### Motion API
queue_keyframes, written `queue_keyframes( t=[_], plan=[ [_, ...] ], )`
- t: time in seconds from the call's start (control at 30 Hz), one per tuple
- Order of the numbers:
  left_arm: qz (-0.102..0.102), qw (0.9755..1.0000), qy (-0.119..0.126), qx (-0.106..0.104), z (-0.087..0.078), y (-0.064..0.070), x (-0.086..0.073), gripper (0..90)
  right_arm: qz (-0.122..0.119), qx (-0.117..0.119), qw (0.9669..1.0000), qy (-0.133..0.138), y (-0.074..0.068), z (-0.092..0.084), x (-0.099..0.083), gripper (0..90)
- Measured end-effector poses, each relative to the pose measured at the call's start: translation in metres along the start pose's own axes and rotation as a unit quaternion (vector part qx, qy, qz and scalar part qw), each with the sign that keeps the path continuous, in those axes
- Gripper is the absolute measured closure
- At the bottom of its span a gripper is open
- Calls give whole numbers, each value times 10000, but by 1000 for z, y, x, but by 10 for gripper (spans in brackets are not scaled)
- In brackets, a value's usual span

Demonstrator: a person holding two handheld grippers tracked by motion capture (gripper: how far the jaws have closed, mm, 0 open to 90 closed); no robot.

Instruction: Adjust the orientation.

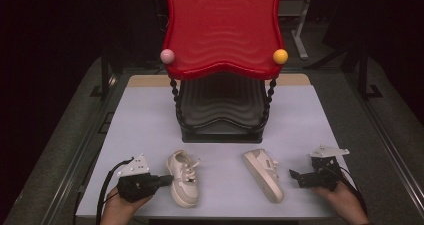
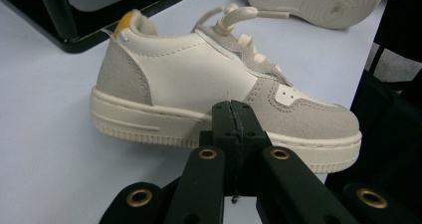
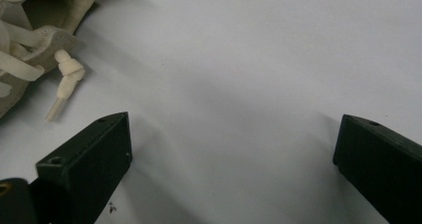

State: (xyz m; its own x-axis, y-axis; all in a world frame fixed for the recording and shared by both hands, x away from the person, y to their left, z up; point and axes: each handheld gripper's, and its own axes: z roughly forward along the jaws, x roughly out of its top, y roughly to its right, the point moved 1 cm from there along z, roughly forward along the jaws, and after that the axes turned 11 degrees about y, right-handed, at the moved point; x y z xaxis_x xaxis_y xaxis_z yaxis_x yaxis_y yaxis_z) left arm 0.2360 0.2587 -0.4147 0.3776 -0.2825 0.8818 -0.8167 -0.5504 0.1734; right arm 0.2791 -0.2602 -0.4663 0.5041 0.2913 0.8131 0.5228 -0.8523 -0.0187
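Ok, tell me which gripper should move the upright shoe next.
Left, probably. The left gripper sits right at the side of the upright shoe, jaws shut. The right gripper is open beside the tipped shoe, farther from the upright one.

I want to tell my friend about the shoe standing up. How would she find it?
Start at the red shelf at the table's far end. In front of it lie two little cream shoes. Hers is the upright shoe by the shut left claw, laces on top; the other shoe lies on its side.
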Motion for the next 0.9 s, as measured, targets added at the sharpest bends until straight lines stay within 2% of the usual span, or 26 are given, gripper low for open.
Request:
queue_keyframes(
  t=[0.17,0.37,0.5,0.6,0.63,0.7,0.8,0.9],
  plan=[
    [-36,9999,-157,-6,-6,-3,-13,900,-3,-1,10000,-1,0,0,0,12],
    [-50,9996,-281,-5,-8,-5,-19,900,-6,0,10000,-2,0,0,0,12],
    [104,9980,-598,200,-12,-3,-28,900,-3,0,10000,0,0,0,0,12],
    [84,9984,-552,128,-15,-1,-29,900,-4,0,10000,1,0,0,0,12],
    [135,9987,-498,12,-17,3,-30,900,-5,0,10000,1,0,0,0,12],
    [162,9986,-501,-55,-18,5,-30,900,-4,0,10000,1,0,0,0,12],
    [216,9982,-498,-251,-14,14,-30,900,-5,-1,10000,1,0,0,0,12],
    [175,9982,-461,-352,-9,15,-28,900,-5,-1,10000,1,0,0,0,12]
  ],
)
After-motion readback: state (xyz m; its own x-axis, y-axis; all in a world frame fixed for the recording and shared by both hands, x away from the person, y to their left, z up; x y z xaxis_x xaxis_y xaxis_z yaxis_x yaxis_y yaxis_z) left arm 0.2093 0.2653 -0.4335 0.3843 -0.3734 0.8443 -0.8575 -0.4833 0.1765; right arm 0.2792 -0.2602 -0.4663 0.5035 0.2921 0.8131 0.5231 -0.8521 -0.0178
